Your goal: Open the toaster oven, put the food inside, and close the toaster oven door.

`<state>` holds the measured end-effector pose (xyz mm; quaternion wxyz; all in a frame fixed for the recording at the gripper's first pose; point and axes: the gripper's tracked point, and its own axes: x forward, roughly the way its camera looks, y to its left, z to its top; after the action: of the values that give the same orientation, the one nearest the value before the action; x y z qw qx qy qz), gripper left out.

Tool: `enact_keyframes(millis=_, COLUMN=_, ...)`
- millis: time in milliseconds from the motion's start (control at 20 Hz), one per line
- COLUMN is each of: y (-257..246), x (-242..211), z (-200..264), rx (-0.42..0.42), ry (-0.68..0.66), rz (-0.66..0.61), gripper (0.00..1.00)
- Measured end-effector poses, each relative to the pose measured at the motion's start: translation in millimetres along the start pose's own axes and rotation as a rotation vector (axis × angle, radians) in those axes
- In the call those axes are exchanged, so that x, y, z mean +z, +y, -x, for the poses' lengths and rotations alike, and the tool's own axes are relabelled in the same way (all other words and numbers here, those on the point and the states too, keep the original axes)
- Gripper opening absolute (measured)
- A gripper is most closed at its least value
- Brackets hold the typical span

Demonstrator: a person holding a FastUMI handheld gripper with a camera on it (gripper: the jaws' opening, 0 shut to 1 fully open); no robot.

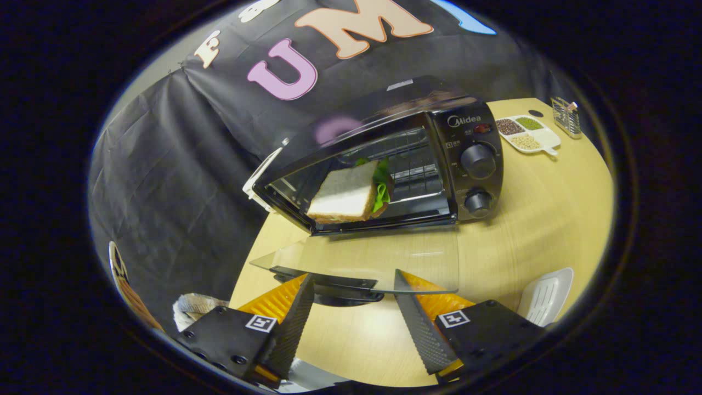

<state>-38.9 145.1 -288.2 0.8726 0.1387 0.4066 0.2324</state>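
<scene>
Hovering wide open & empty near the dropped glass door (pixel 378 258), hand-held gripper (pixel 354 318) risks a skewed lift; sandwich (pixel 345 192) inside toaster oven (pixel 384 164) pokes toward front, could jam door.

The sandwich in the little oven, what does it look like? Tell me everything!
The sandwich sits inside the open toaster oven, beyond the gripper and its open fingers. It has pale, speckled bread with a light brown crust, and green leafy filling pokes out on the side toward the knobs. It leans tilted, one corner reaching the oven's front edge by the lowered glass door. What it rests on inside is hard to tell. Nothing grips it.
</scene>
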Motion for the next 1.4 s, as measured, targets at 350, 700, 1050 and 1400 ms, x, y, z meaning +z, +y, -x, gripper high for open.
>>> enact_keyframes(millis=350, y=8, x=34, z=1, rx=0.028, ry=-0.059, rz=-0.047, gripper=0.92)
enact_keyframes(millis=700, y=16, x=71, z=-7, rx=0.023, ry=-0.147, rz=-0.023, gripper=0.96)
enact_keyframes(millis=1050, y=12, x=116, z=-13, rx=-0.053, ry=-0.224, rz=0.107, gripper=0.92)
enact_keyframes(millis=1400, y=51, x=174, z=48, rx=0.011, ry=-0.372, rz=0.152, gripper=0.91)
